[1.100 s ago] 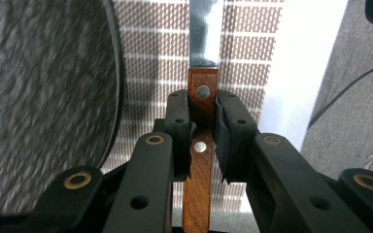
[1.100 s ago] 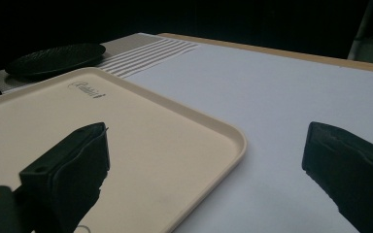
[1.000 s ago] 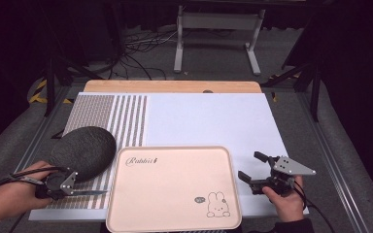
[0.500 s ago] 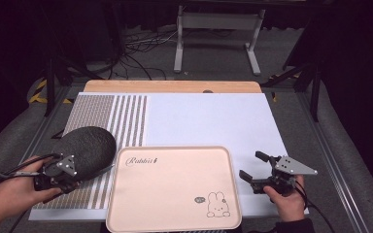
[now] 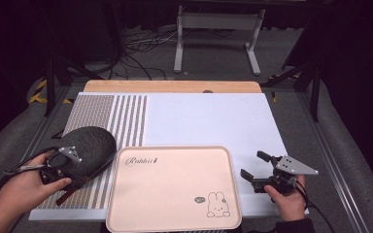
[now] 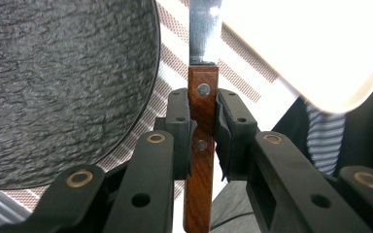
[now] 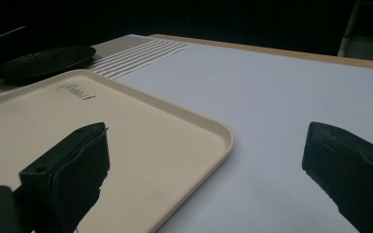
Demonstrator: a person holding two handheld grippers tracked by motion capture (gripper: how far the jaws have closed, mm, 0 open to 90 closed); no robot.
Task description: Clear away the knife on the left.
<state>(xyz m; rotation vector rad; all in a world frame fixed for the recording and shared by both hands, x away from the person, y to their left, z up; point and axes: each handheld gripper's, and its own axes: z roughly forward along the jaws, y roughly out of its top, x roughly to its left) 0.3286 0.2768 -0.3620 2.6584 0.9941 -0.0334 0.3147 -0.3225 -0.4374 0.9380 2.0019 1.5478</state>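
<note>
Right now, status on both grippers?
Left gripper shut on knife, beside dark plate. Right gripper open, empty, right of tray.

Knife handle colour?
Reddish-brown wood with metal rivets; knife handle shows best in the left gripper view.

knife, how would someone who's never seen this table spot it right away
Start at the pink tray near the front edge of the table, then look left to the dark round plate. The knife lies between them, clamped in the left gripper. Its riveted brown wooden handle and shiny steel blade set it apart.
</note>
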